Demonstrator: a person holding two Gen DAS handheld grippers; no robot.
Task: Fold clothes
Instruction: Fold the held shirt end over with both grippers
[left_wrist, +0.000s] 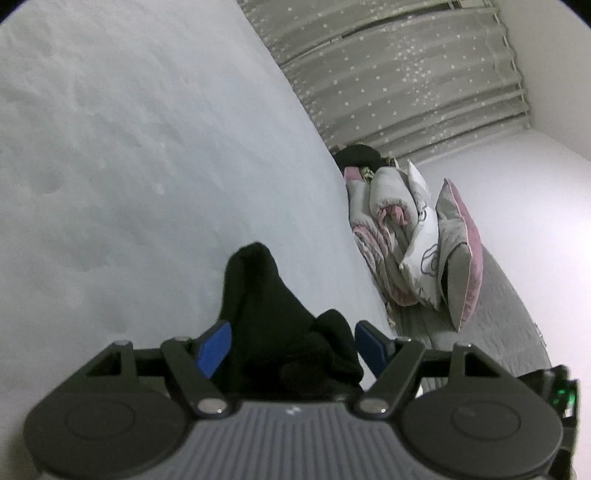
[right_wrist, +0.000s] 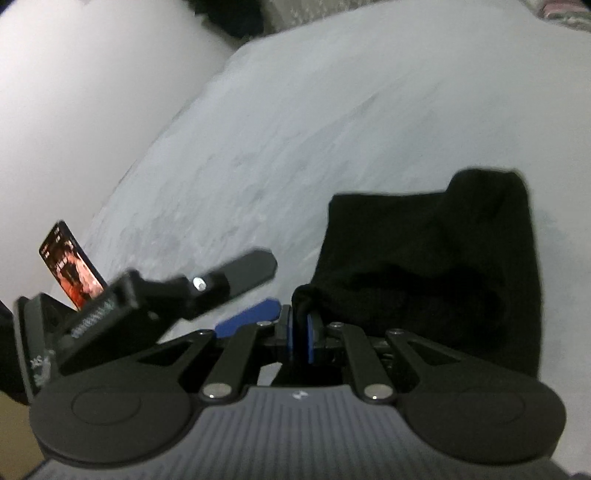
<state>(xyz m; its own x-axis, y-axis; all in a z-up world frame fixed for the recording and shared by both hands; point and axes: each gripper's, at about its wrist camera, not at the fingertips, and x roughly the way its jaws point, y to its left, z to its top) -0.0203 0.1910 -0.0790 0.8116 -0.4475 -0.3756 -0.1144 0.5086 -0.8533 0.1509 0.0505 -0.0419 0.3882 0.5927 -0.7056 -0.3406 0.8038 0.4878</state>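
The left gripper (left_wrist: 291, 343) stands wide apart, with bunched black cloth (left_wrist: 273, 314) between its jaws on the white bed (left_wrist: 129, 147). The right gripper (right_wrist: 299, 332) is clenched on the cloth's (right_wrist: 436, 266) corner, the rest spreading ahead to the jaws' right.

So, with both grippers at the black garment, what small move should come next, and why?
Probably close the left gripper: its jaws stand open around bunched black garment, while the right gripper is already pinched on an edge, so both need a hold before folding over the white bed.
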